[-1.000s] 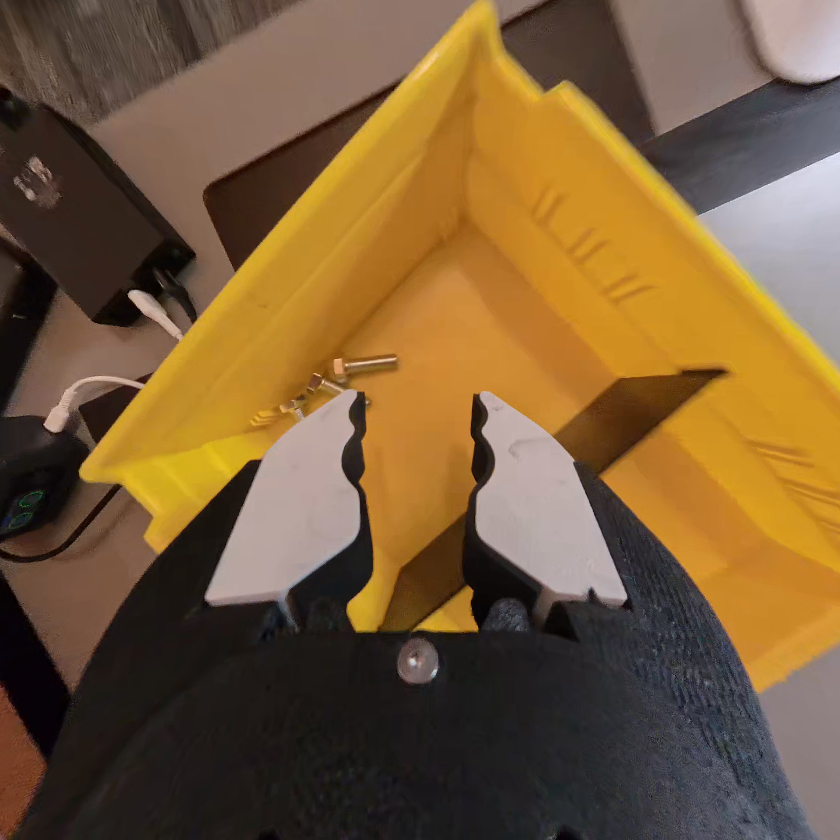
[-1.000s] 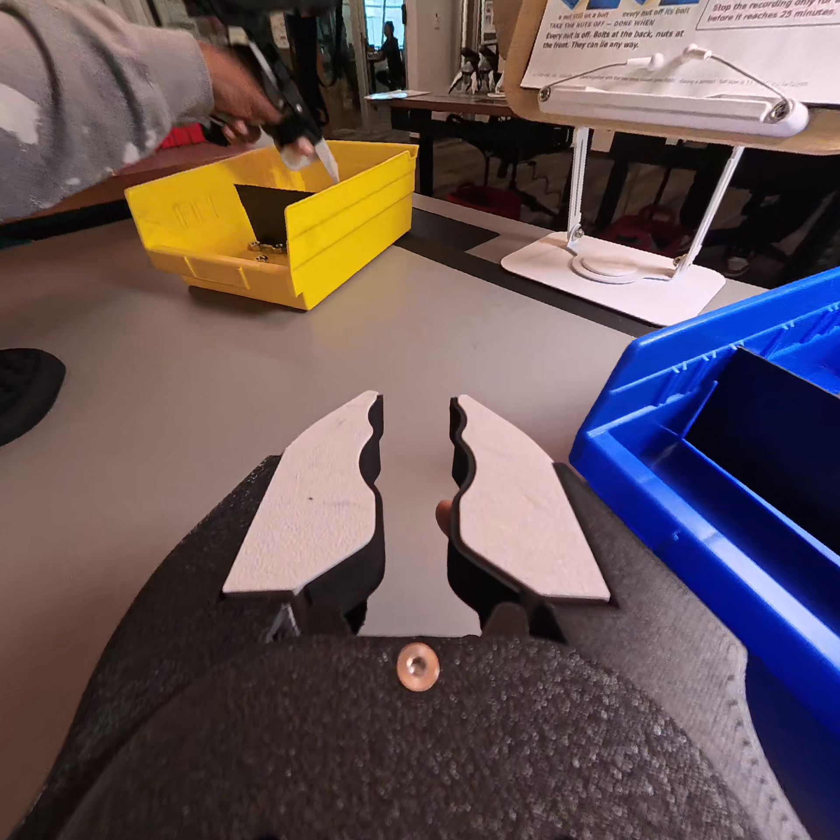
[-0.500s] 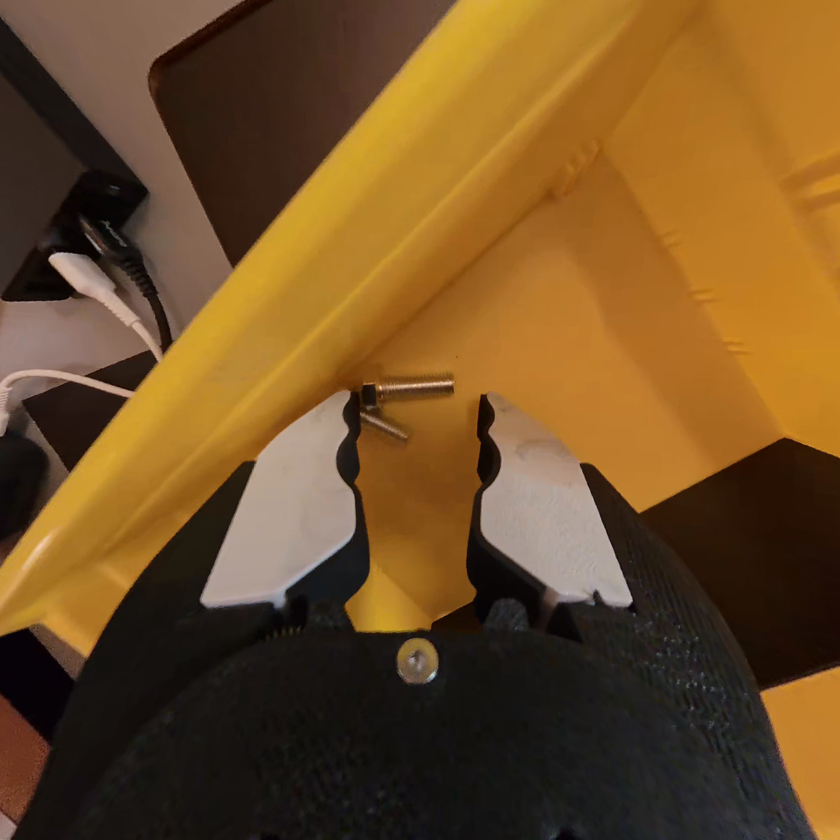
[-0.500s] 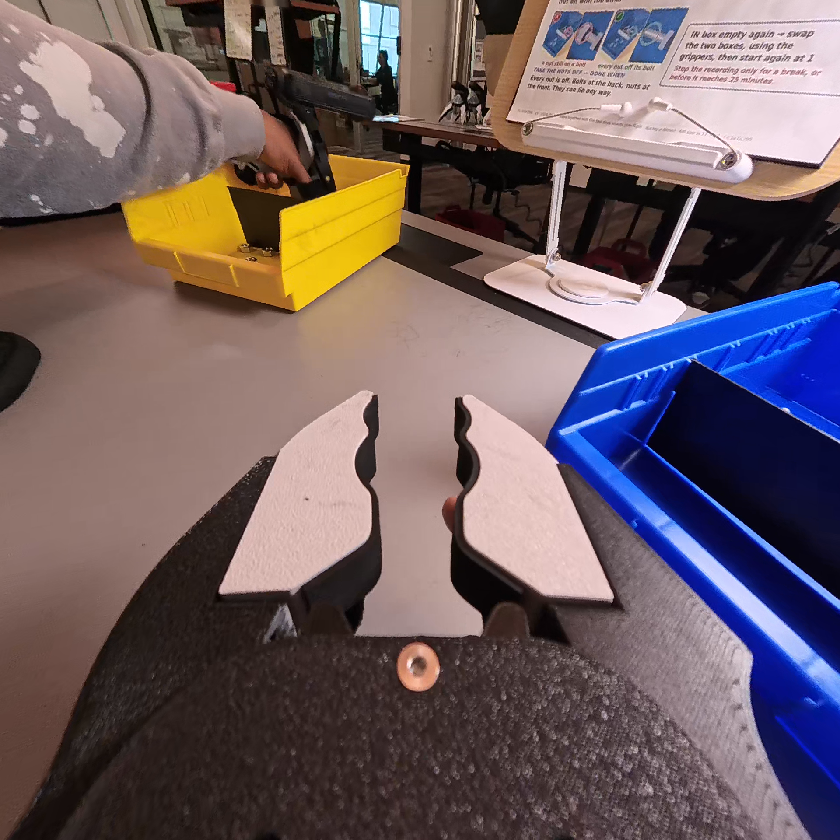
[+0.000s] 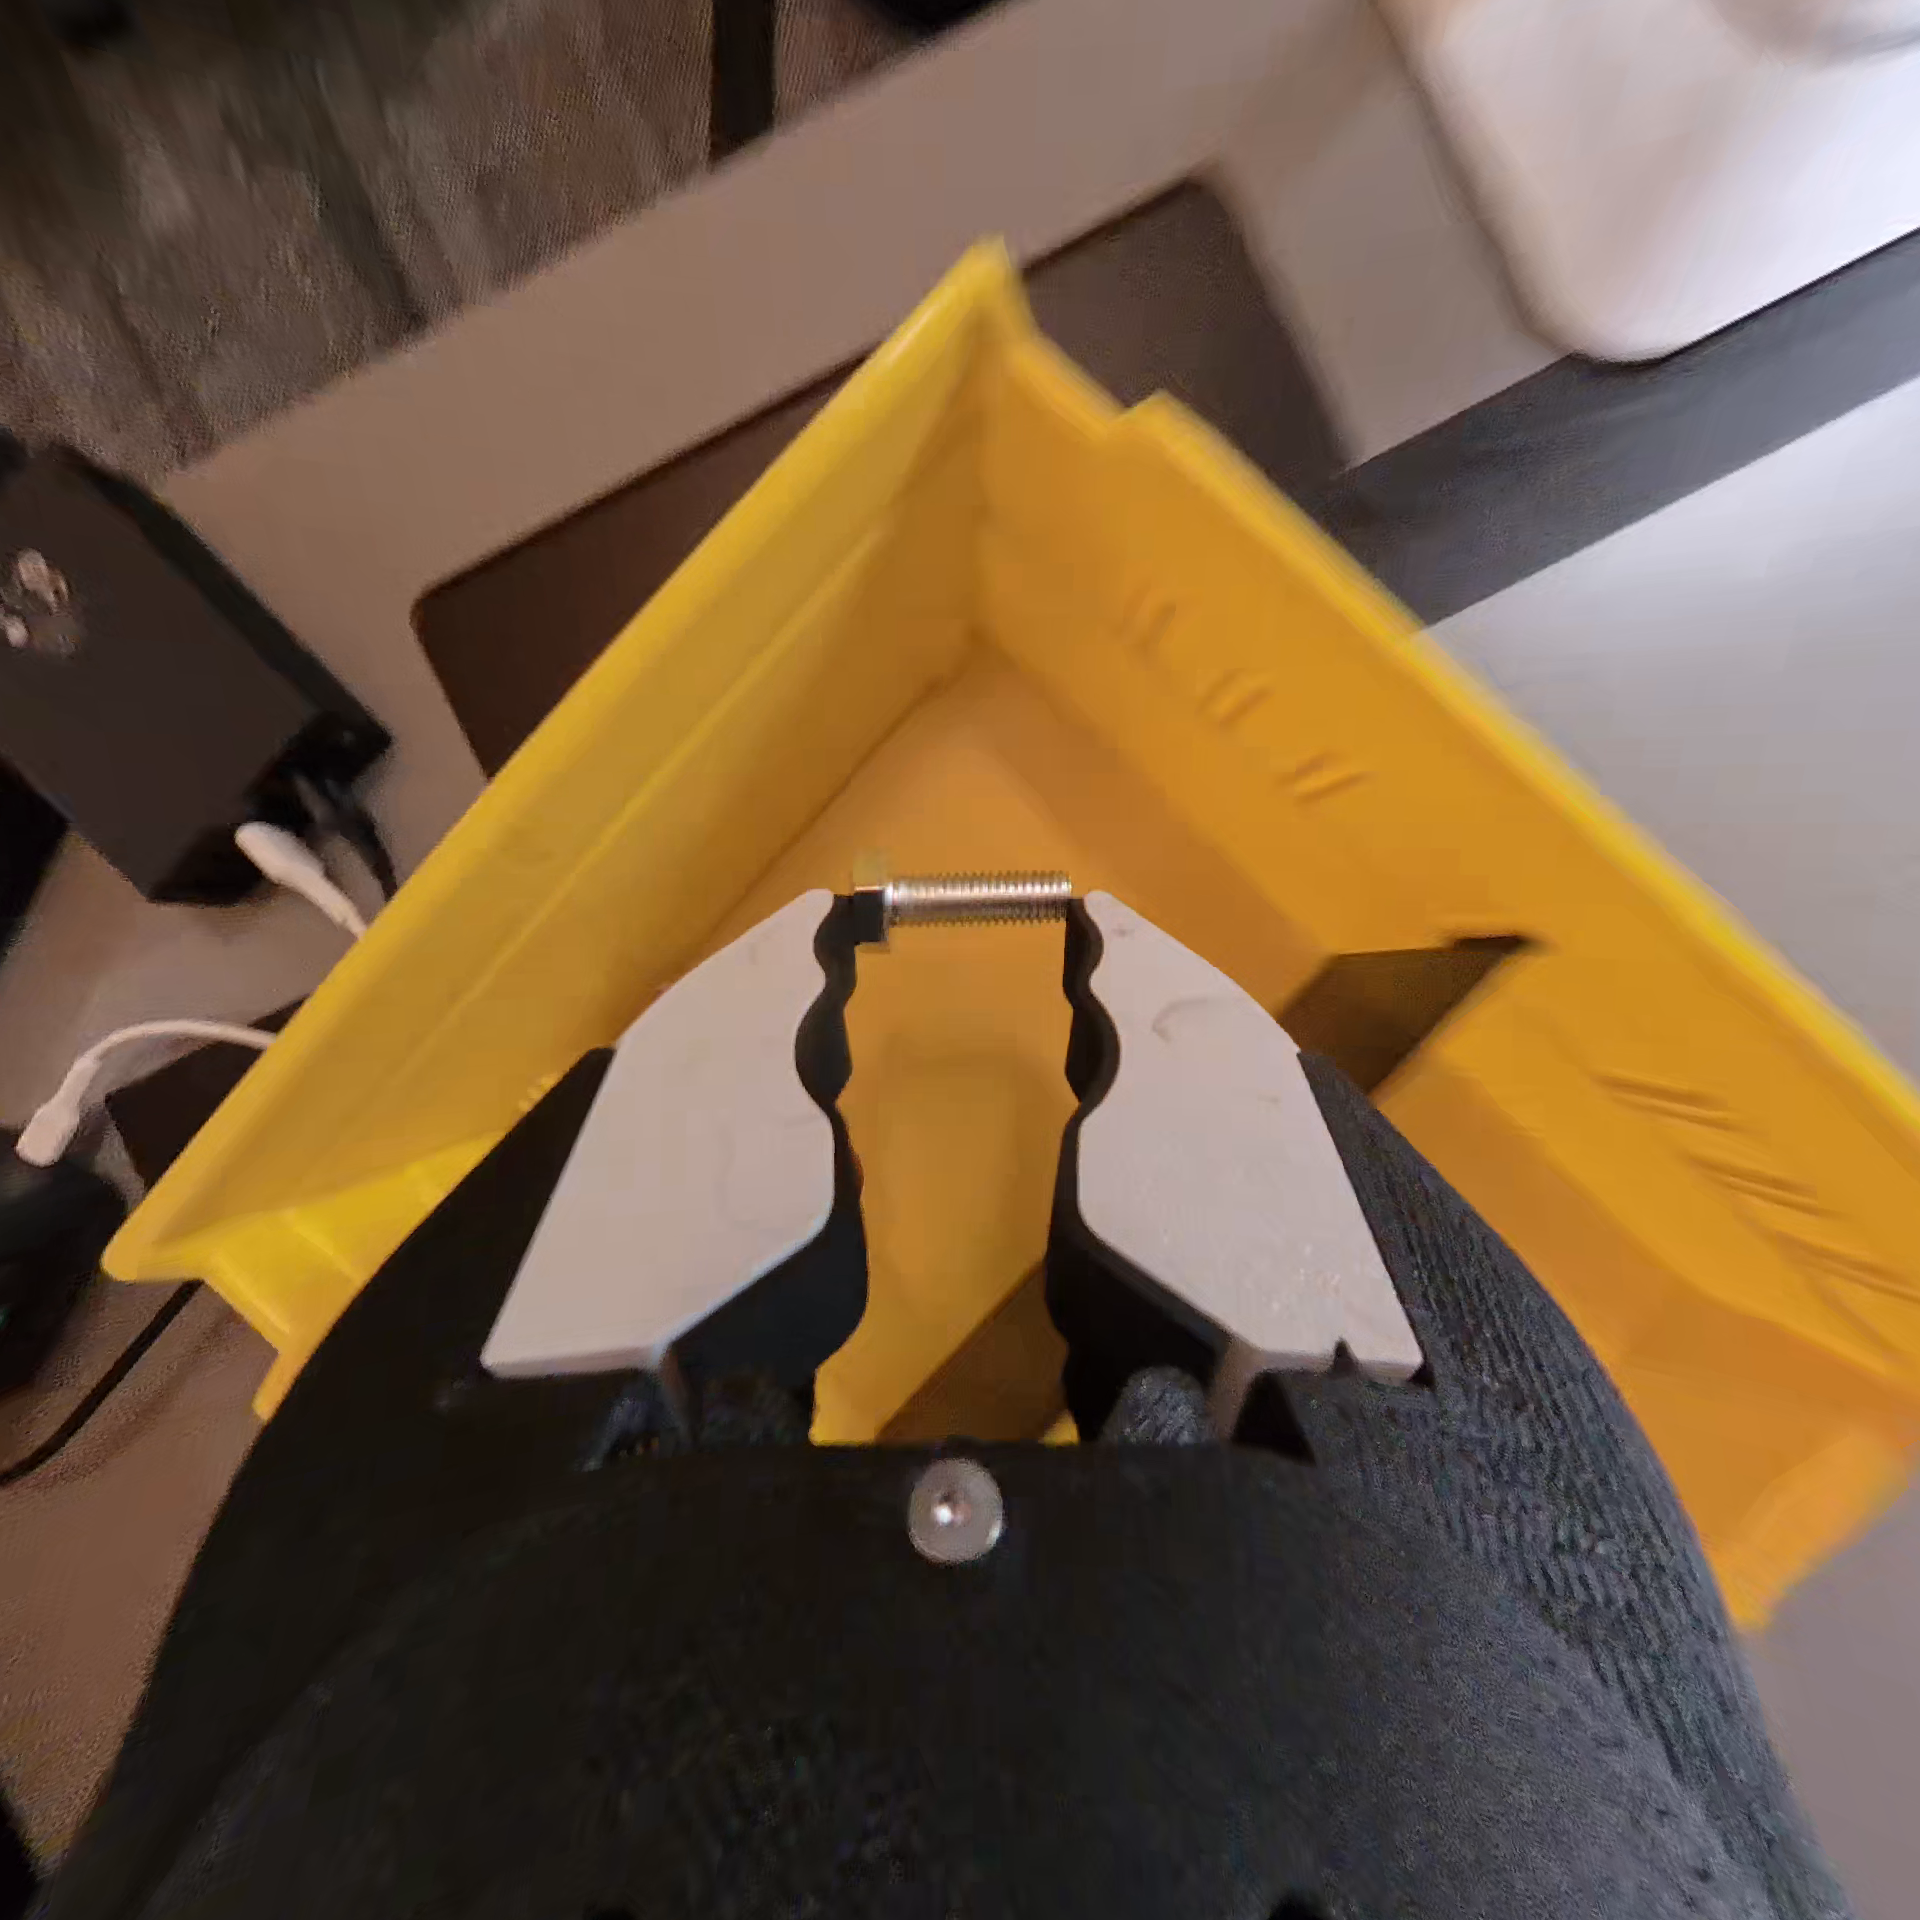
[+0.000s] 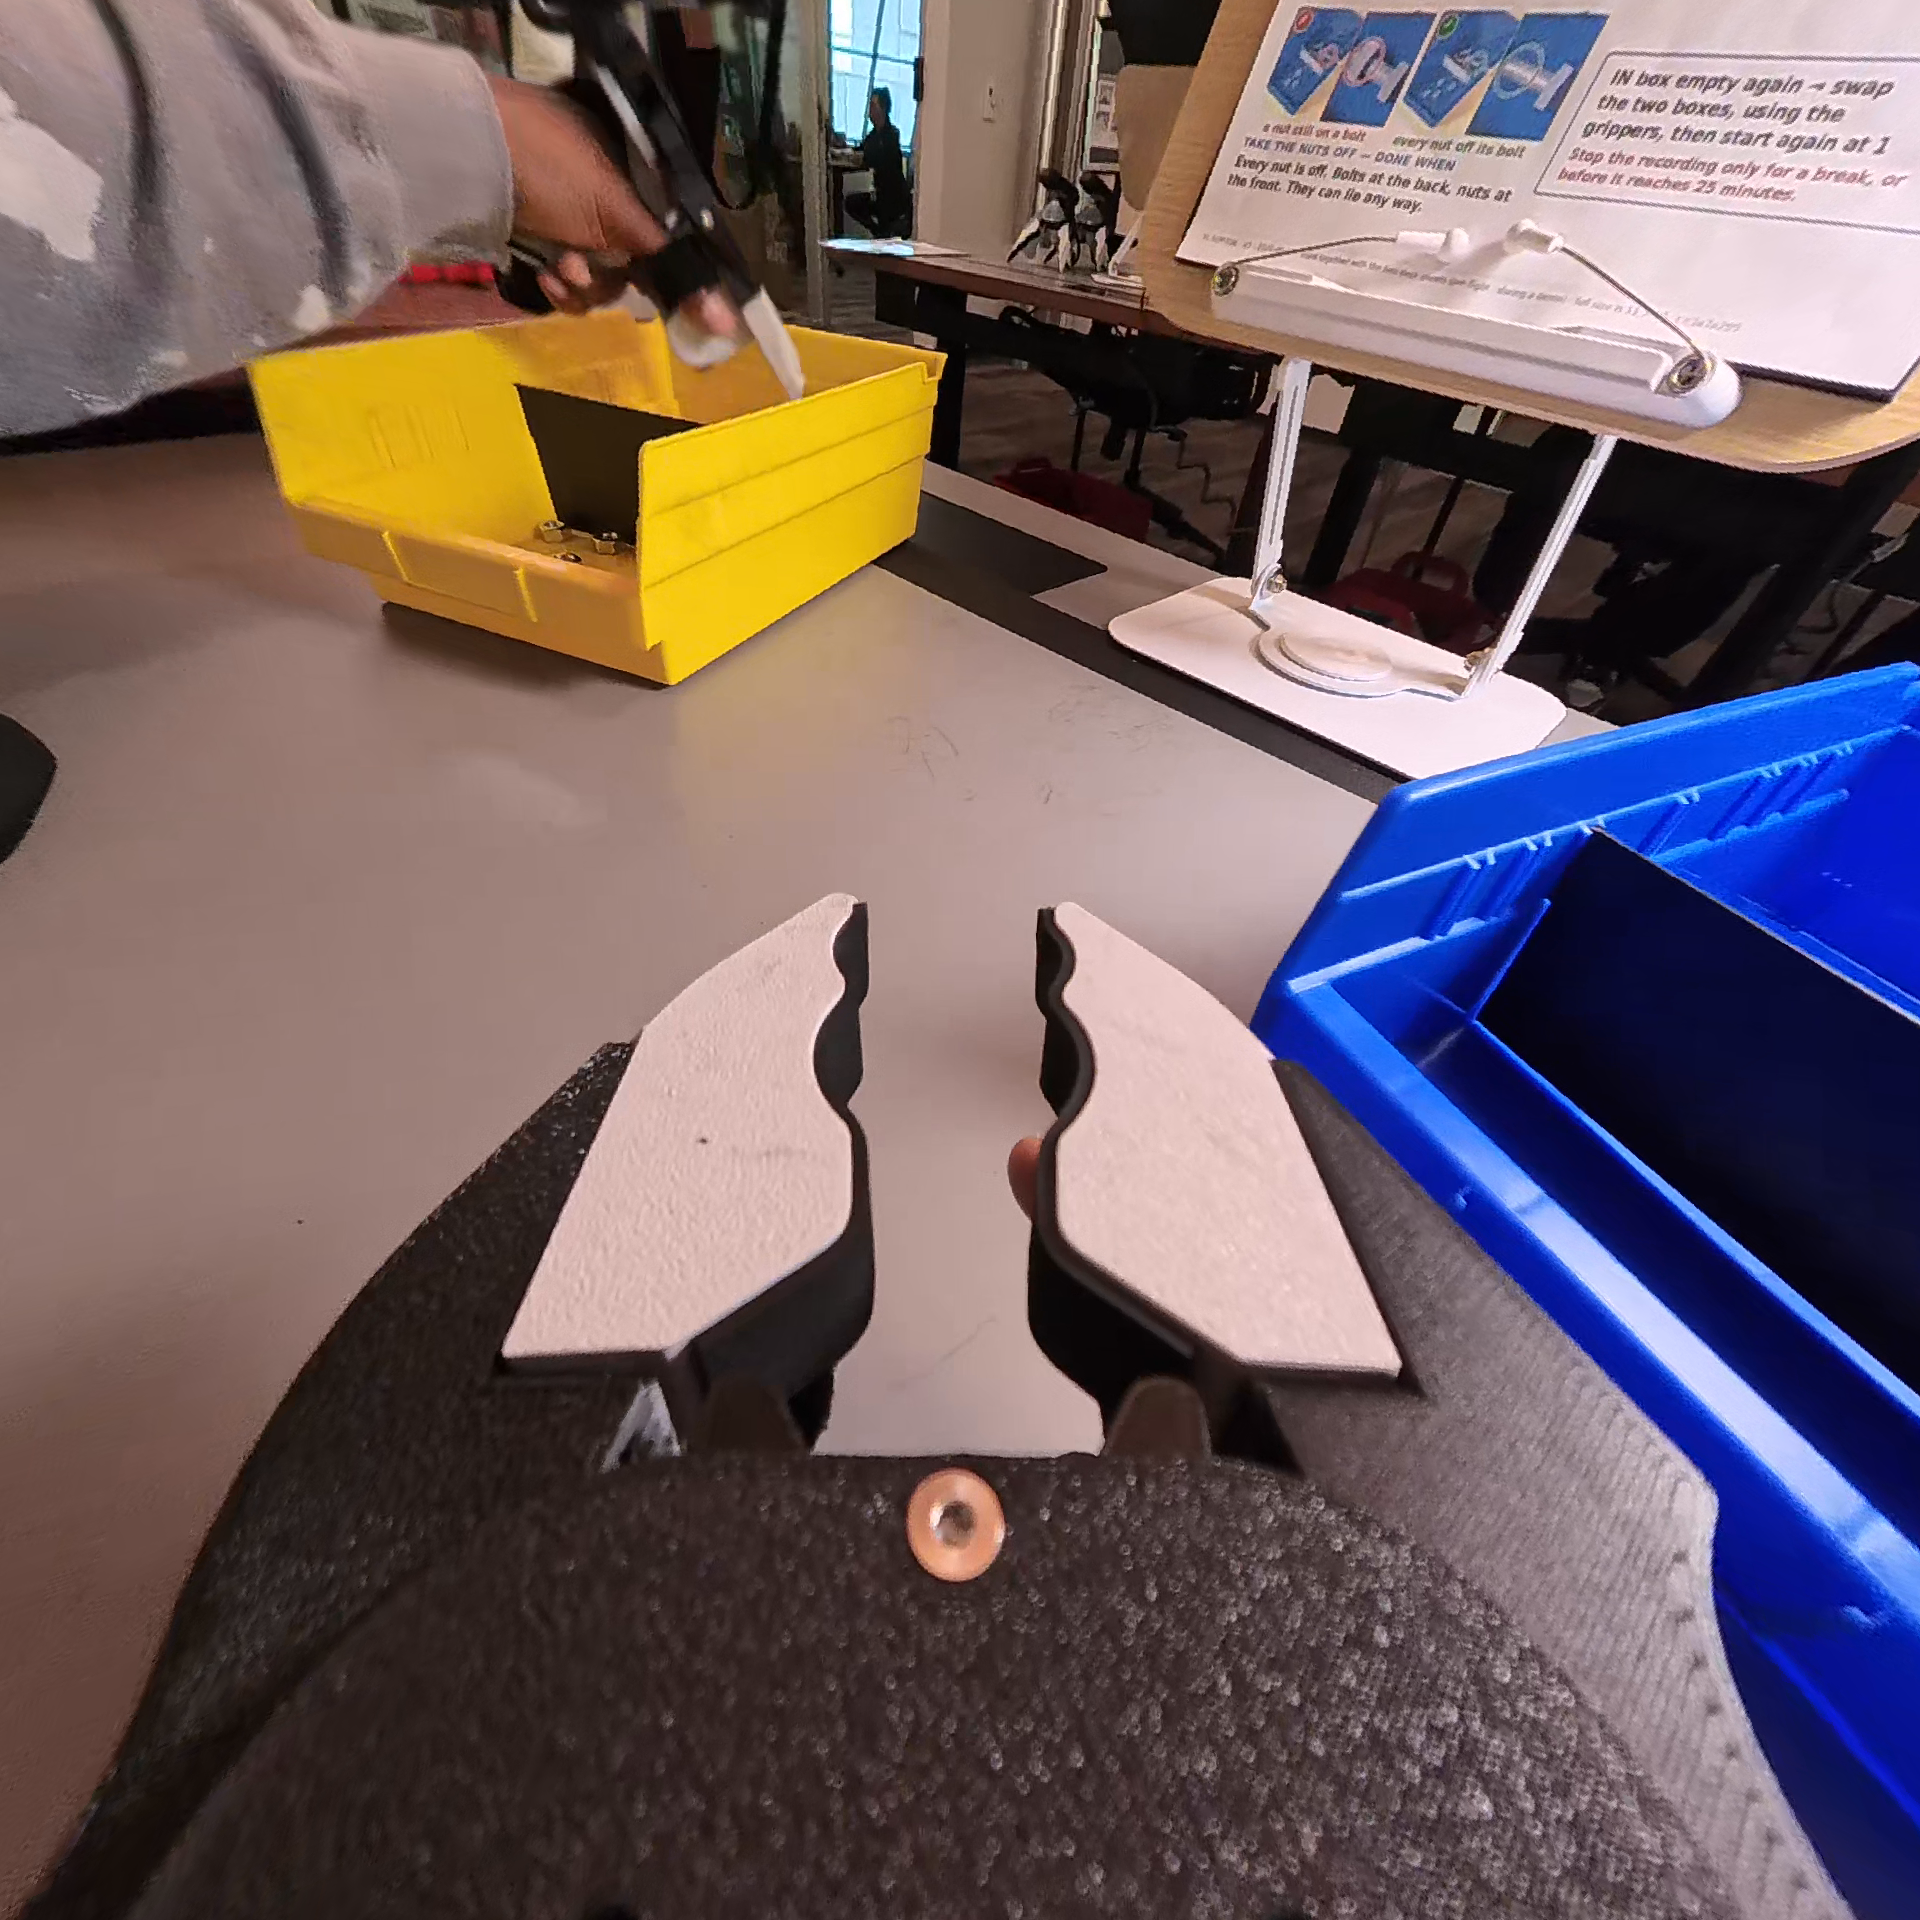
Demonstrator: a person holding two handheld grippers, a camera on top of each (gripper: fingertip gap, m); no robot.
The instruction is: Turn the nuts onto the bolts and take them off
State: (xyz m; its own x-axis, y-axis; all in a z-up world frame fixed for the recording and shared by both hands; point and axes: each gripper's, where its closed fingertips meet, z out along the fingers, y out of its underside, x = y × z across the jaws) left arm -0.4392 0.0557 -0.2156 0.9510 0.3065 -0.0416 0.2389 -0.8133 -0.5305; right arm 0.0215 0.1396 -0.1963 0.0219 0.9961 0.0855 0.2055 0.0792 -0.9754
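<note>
My left gripper (image 5: 961, 914) is shut on a silver bolt (image 5: 966, 902), held lengthwise between the fingertips with its head at the left finger, lifted above the back compartment of the yellow bin (image 5: 1226, 665). In the right wrist view the left gripper (image 6: 769, 348) hangs over the yellow bin (image 6: 769, 509), and a few nuts (image 6: 577, 540) lie in its front compartment. My right gripper (image 6: 951, 935) is open and empty, low over the grey table (image 6: 520, 852), left of the blue bin (image 6: 1558, 1039).
A black divider (image 5: 1392, 987) splits the yellow bin. A black box with cables (image 5: 156, 686) lies left of it. A white stand with an instruction sheet (image 6: 1351, 665) stands behind the blue bin. A black pad (image 6: 21, 779) lies at the table's left edge. Spacing between my two grippers at the tips: around 45 cm.
My left gripper dipped into the yellow bin's corner, closed on a bolt and lifted it up and back. My right gripper has stayed nearly still.
</note>
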